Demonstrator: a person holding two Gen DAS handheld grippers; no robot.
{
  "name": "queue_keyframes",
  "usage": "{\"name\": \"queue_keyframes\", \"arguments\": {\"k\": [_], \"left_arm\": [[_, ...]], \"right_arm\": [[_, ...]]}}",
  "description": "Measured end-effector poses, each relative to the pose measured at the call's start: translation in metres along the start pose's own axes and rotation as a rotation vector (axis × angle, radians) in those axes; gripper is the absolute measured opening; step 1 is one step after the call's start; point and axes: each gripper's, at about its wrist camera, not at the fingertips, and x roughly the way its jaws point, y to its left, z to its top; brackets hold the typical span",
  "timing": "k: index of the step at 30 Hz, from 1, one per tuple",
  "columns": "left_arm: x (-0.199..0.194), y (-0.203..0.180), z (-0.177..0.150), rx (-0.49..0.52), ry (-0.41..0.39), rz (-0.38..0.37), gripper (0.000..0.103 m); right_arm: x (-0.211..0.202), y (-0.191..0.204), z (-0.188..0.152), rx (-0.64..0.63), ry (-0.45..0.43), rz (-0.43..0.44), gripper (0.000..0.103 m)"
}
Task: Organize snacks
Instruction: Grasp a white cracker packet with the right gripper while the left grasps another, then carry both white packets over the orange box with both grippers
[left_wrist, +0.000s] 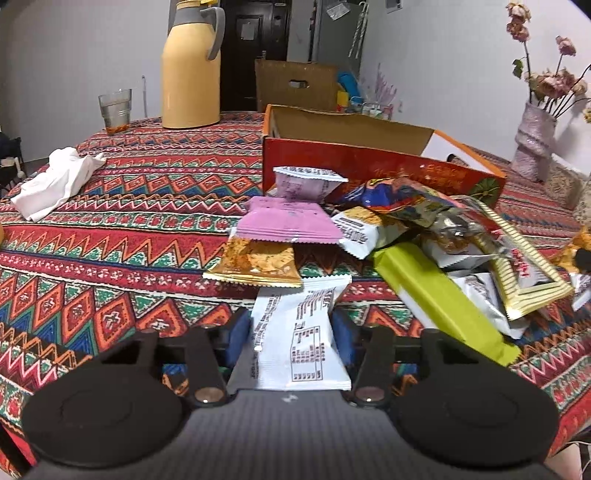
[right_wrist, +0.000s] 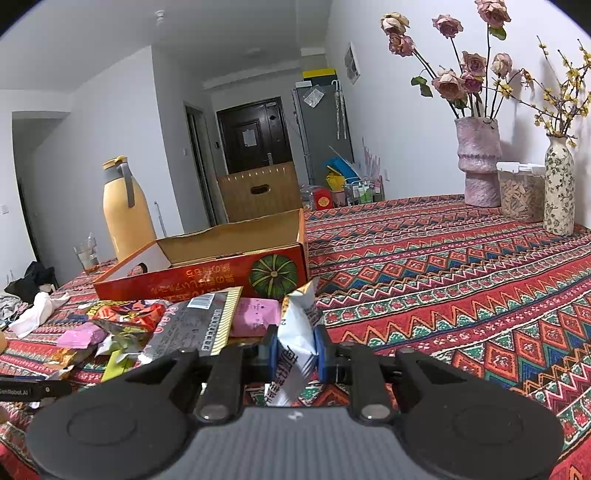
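A pile of snack packets lies on the patterned tablecloth in front of an open red cardboard box. The pile includes a pink packet, a golden one and a green bar. My left gripper has its blue pads against both sides of a white printed snack packet lying flat at the pile's near edge. My right gripper is shut on another white packet, squeezed narrow and standing upright, just right of the pile. The red box, with nothing visible inside it, stands beyond.
A yellow thermos, a glass and a crumpled white cloth are at the far left. A pink vase, a clear jar and a floral vase stand along the right wall. Bare tablecloth stretches right of the box.
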Motion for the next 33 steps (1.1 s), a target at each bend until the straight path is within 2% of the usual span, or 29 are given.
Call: {"name": "queue_keyframes", "arguments": {"k": [5, 7, 25, 33], "left_arm": [[-0.010, -0.002, -0.001, 0.000, -0.021, -0.018, 0.040], [-0.013, -0.004, -0.001, 0.004, -0.027, -0.020, 0.034], [-0.042, -0.009, 0.002, 0.011, -0.101, -0.037, 0.032], [-0.053, -0.011, 0.014, 0.006, -0.151, -0.038, 0.032]], "right_arm": [[-0.003, 0.002, -0.001, 0.001, 0.000, 0.004, 0.019], [-0.004, 0.002, -0.001, 0.000, -0.002, 0.005, 0.019], [-0.022, 0.015, 0.001, -0.017, -0.031, 0.034, 0.019], [-0.026, 0.022, 0.007, -0.024, -0.048, 0.050, 0.019]]}}
